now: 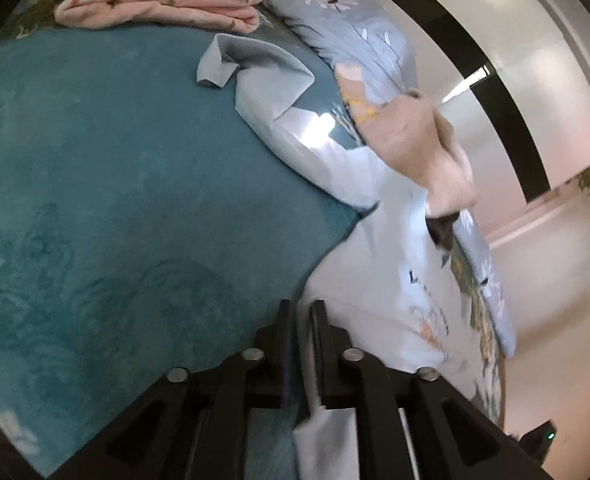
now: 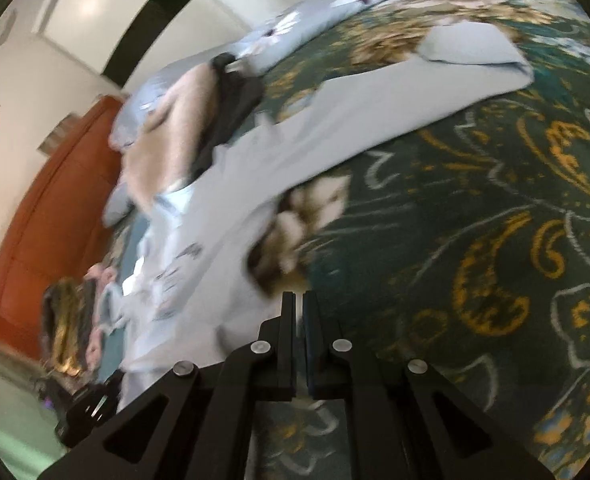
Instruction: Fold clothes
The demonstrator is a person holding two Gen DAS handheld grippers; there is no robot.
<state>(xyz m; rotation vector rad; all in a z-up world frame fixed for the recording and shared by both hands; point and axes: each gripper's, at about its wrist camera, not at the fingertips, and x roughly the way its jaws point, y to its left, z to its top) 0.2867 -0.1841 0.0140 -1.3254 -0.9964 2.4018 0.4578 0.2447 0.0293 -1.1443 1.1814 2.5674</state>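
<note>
The pale blue shirt [image 1: 379, 280] lies limp across the bed [image 1: 115, 200] edge (light, floppy); left hand-held gripper [image 1: 303, 308] pinches its hem, right hand-held gripper [image 2: 299, 300] is pressed together on nothing; best taken by hem corners.

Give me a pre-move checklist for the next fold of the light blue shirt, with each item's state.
1. Left tool has fabric: ok, a light blue shirt edge lies between its fingers.
2. Right tool closed: ok, nearly shut at the shirt's hem; whether it pinches cloth, cannot tell.
3. Shirt flat on the teal bedspread: not ok, wrinkled near the collar.
4. Far sleeve laid out: not ok, its cuff is curled over.
5. Landing area free: ok, the folded pink garment sits apart.
</note>
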